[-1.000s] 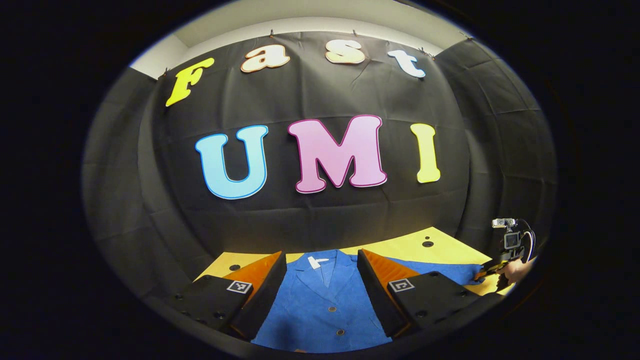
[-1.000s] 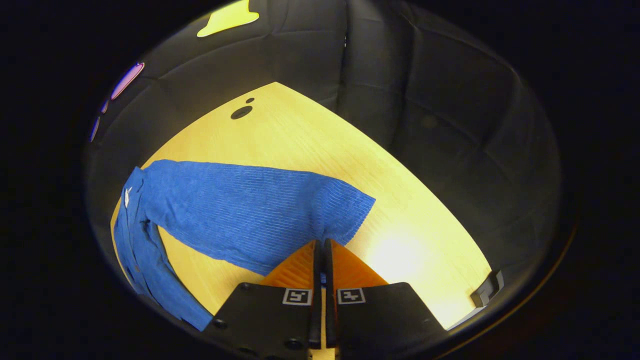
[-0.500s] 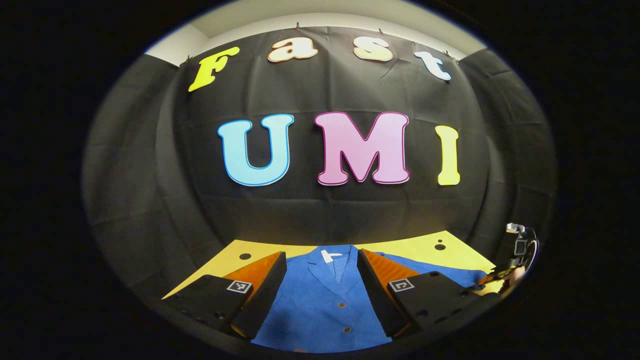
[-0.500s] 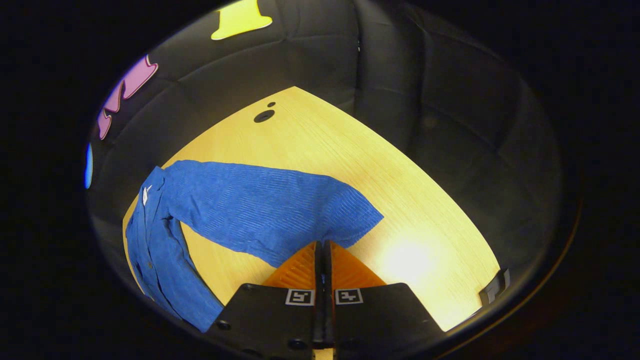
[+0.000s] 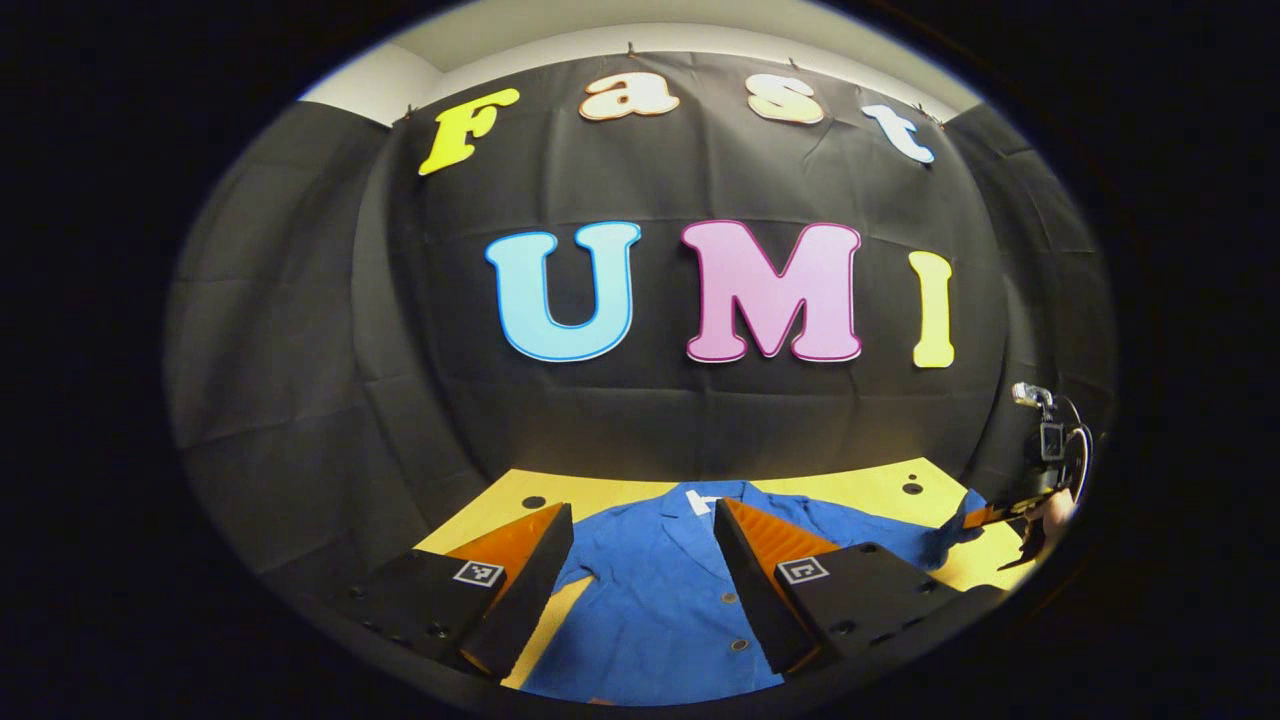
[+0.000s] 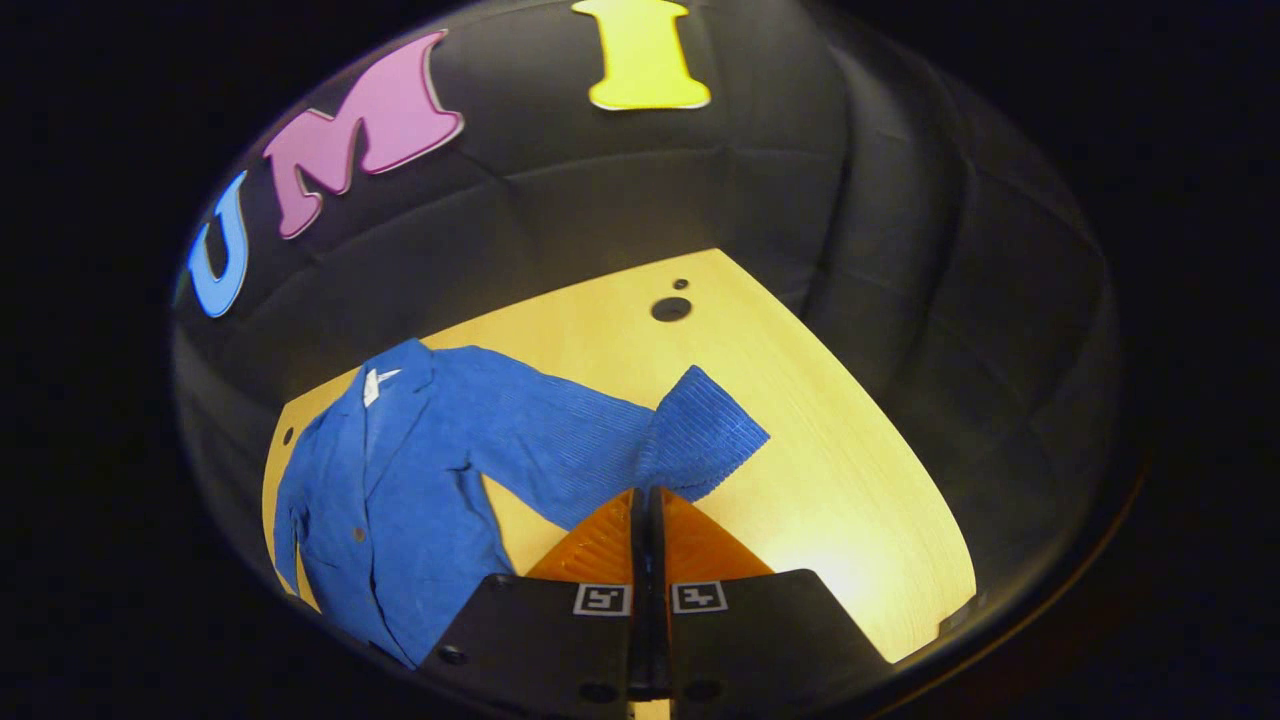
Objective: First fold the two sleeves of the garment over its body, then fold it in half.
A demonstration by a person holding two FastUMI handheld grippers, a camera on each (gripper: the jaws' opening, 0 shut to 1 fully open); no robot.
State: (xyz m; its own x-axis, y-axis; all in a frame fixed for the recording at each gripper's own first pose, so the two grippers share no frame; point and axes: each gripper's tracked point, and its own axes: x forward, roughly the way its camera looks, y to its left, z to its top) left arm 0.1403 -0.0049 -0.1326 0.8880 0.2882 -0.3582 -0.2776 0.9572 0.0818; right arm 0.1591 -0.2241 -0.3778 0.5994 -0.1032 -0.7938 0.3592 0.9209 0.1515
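A blue buttoned jacket (image 5: pixel 660 600) lies face up on the yellow table (image 5: pixel 860 485), collar toward the back wall. My left gripper (image 5: pixel 642 510) hovers open over its chest, nothing between the fingers. In the right gripper view the jacket body (image 6: pixel 400 510) lies at the left and one sleeve (image 6: pixel 570 440) stretches toward me. My right gripper (image 6: pixel 645 492) is shut on the sleeve's lower edge near the ribbed cuff (image 6: pixel 710 430), which curls up off the table. In the left gripper view that gripper (image 5: pixel 1000 516) holds the raised sleeve end at the far right, with a hand (image 5: pixel 1055 510) behind it.
Black cloth walls close the table in at the back and the sides. Two dark holes (image 6: pixel 671 308) mark the table's far right corner, and another hole (image 5: pixel 533 501) sits at the back left. Bare tabletop (image 6: pixel 850 480) lies right of the sleeve.
My right gripper has lifted the sleeve end off the table and swung toward the jacket body; the sleeve now bends and its cuff stands up. The left gripper has drifted left, staying open.
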